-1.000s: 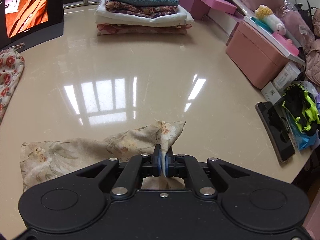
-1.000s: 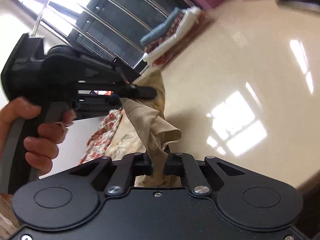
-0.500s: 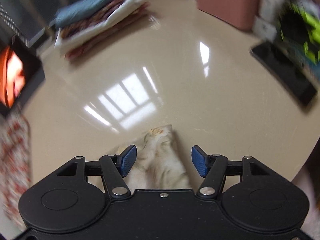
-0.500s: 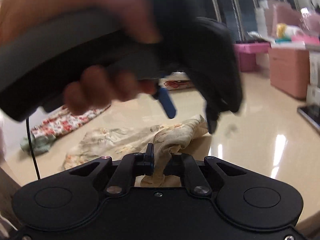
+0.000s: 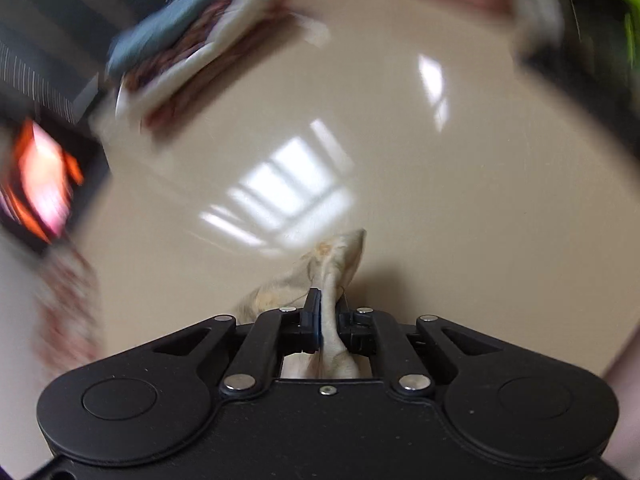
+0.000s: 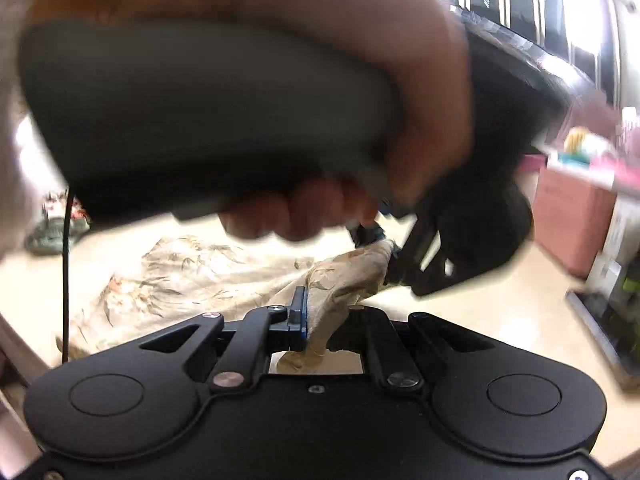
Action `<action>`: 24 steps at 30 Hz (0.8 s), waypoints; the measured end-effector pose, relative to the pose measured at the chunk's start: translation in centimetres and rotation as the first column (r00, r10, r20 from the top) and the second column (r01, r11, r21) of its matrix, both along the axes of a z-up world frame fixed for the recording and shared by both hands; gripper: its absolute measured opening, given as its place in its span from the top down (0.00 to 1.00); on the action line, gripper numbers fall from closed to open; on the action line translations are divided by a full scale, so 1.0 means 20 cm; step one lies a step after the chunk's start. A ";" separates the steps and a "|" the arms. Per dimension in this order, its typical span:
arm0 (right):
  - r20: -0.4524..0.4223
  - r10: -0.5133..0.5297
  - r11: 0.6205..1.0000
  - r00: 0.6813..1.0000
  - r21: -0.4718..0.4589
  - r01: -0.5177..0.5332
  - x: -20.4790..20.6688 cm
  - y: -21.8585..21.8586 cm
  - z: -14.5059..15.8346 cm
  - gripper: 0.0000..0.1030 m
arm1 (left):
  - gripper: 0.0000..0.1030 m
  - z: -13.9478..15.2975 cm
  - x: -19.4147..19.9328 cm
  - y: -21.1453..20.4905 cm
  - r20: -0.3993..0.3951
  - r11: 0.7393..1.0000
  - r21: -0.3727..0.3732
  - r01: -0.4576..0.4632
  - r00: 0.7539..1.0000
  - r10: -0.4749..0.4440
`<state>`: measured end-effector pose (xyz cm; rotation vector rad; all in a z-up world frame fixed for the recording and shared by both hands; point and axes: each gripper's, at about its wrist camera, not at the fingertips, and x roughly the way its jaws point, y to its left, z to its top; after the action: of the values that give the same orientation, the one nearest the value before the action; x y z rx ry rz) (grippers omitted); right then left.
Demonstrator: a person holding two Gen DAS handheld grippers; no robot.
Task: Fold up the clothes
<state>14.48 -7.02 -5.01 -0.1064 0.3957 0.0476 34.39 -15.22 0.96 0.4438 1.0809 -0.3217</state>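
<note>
fingers: left gripper [image 5: 329,314] jaws just closed, pinching beige floral cloth [image 5: 340,256]; right gripper [image 6: 320,320] clamps same cloth | surface: glossy cream table [image 5: 440,200] | room: blurred folded stack [image 5: 192,52], pink box [image 6: 572,220]

A floral garment [image 6: 192,276] lies spread on the table [image 5: 440,208], one bunched end lifted off it between both grippers. The right gripper [image 6: 320,320] pinches that end nearest the camera; the left gripper [image 6: 380,248] pinches it just behind. Beyond the garment, at the table's far edge, sits what appears to be a stack of folded clothes [image 5: 200,48].
</note>
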 end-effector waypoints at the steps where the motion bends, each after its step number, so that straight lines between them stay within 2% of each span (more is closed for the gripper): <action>1: 0.003 0.000 1.000 1.000 -0.030 0.000 -0.01 0.00 0.01 0.93 | 0.94 0.05 0.03 0.09 -0.001 0.992 -0.107 -0.061 0.998 0.062; 2: 0.001 0.002 0.999 1.000 -0.054 -0.002 -0.01 0.00 0.02 0.93 | 0.94 0.10 0.06 0.20 -0.011 0.969 -0.216 -0.123 0.992 0.124; 3: 0.001 0.002 0.997 1.000 -0.080 -0.002 -0.01 0.00 0.04 0.93 | 0.94 0.13 0.09 0.31 -0.037 0.928 -0.325 -0.182 0.983 0.180; 4: 0.005 0.004 0.994 1.000 -0.112 -0.003 -0.02 0.00 0.06 0.93 | 0.94 0.14 0.11 0.43 -0.073 0.874 -0.427 -0.233 0.972 0.224; 6: 0.017 0.016 0.982 1.000 -0.188 -0.013 -0.02 0.04 0.08 0.93 | 0.94 0.12 0.11 0.65 -0.138 0.733 -0.607 -0.307 0.949 0.283; 8: 0.020 0.054 0.955 0.998 -0.292 -0.046 -0.03 0.10 0.08 0.93 | 0.94 0.07 0.05 0.85 -0.174 0.584 -0.737 -0.340 0.931 0.321; 10: 0.010 0.105 0.914 0.994 -0.396 -0.092 -0.04 0.19 0.05 0.93 | 0.94 -0.01 -0.03 1.03 -0.198 0.435 -0.829 -0.351 0.912 0.358; 11: 0.003 0.133 0.887 0.991 -0.447 -0.118 -0.05 0.23 0.04 0.93 | 0.94 -0.04 -0.06 1.12 -0.206 0.368 -0.861 -0.351 0.902 0.379; 12: -0.003 0.166 0.853 0.986 -0.501 -0.146 -0.06 0.29 0.02 0.93 | 0.94 -0.09 -0.10 1.20 -0.211 0.322 -0.878 -0.353 0.892 0.400; 14: -0.029 0.234 0.777 0.972 -0.596 -0.204 -0.07 0.40 -0.02 0.93 | 0.94 -0.18 -0.16 1.33 -0.228 0.258 -0.895 -0.364 0.870 0.438; 15: -0.047 0.264 0.742 0.963 -0.629 -0.234 -0.08 0.44 -0.05 0.93 | 0.94 -0.23 -0.17 1.38 -0.240 0.237 -0.897 -0.374 0.860 0.451; 17: -0.092 0.305 0.687 0.948 -0.668 -0.286 -0.08 0.51 -0.10 0.93 | 0.94 -0.31 -0.18 1.48 -0.261 0.212 -0.894 -0.395 0.843 0.471; 19: -0.134 0.326 0.654 0.936 -0.683 -0.326 -0.07 0.56 -0.14 0.93 | 0.94 -0.37 -0.19 1.53 -0.280 0.192 -0.891 -0.411 0.832 0.479; 24: -0.180 0.331 0.610 0.926 -0.709 -0.355 -0.04 0.63 -0.18 0.92 | 0.91 -0.45 -0.15 1.60 -0.336 0.141 -0.888 -0.439 0.826 0.453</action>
<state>13.72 5.55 -8.70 -0.9997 0.4018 0.2760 31.33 16.76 -7.98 -1.0171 0.7568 -0.3608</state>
